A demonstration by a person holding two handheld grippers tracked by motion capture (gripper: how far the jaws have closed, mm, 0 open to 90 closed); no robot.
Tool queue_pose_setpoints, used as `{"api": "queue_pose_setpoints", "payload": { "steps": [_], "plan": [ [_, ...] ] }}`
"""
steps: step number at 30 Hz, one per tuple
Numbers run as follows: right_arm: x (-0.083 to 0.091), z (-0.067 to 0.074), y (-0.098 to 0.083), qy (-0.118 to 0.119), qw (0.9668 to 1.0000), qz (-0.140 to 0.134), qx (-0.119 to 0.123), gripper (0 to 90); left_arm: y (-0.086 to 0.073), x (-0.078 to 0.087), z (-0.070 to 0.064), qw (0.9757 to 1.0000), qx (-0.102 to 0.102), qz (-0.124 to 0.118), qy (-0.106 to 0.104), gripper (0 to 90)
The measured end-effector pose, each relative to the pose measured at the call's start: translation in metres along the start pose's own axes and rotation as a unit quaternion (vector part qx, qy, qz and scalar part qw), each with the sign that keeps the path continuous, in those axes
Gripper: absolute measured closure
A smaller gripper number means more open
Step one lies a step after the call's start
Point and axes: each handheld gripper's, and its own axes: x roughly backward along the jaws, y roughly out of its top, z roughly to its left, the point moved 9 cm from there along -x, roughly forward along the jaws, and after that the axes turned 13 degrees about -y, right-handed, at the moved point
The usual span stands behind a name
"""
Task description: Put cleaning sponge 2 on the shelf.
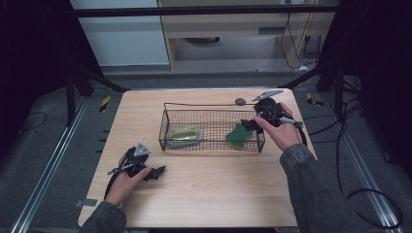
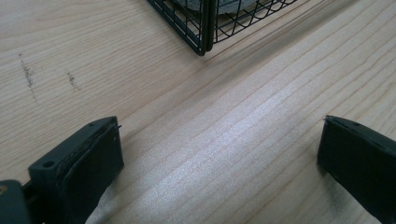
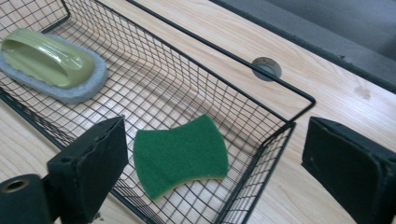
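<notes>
Lying flat on the mesh floor at the right end of the wire basket (image 3: pixel 261 154), the green scouring pad (image 3: pixel 181 154) sits low and centre in the right gripper view, between the two black jaws but touched by neither. The right gripper (image 1: pixel 252 124) hangs over that end of the basket at centre right of the high view, jaws spread wide and holding nothing; the right hand (image 1: pixel 282 131) grips its body with the forearm running up from the lower right of the frame. At the basket's other end rests the handled sponge (image 1: pixel 183 136). Well apart, in the lower left of the high view, the left hand (image 1: pixel 127 177) holds the left gripper (image 1: pixel 158 171) low on the wooden table (image 1: pixel 218 184), pointing right, jaws wide with bare wood between them.
</notes>
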Motion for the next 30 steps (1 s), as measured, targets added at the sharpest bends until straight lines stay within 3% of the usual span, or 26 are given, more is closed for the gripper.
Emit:
{"api": "queue_pose_setpoints", "payload": {
  "steps": [5, 14, 20, 23, 30],
  "plan": [
    [0.005, -0.007, -0.007, -0.007, 1.0000, -0.002, -0.002, 9.4, 0.000, 0.000, 0.000, 1.0000, 0.000, 0.000, 0.000, 0.0],
    [0.028, -0.013, -0.031, -0.007, 0.9991, -0.041, -0.009, 10.5, 0.000, 0.000, 0.000, 1.0000, 0.000, 0.000, 0.000, 0.0],
    [0.041, -0.020, -0.061, -0.011, 0.9984, -0.051, -0.021, 10.7, 0.000, 0.000, 0.000, 1.0000, 0.000, 0.000, 0.000, 0.0],
    [0.045, -0.021, -0.078, -0.011, 0.9976, -0.056, -0.038, 10.8, 0.000, 0.000, 0.000, 1.0000, 0.000, 0.000, 0.000, 0.0],
    [0.037, -0.021, -0.124, -0.013, 0.9968, -0.038, -0.069, 10.5, 0.000, 0.000, 0.000, 1.0000, 0.000, 0.000, 0.000, 0.0]
  ]
}}
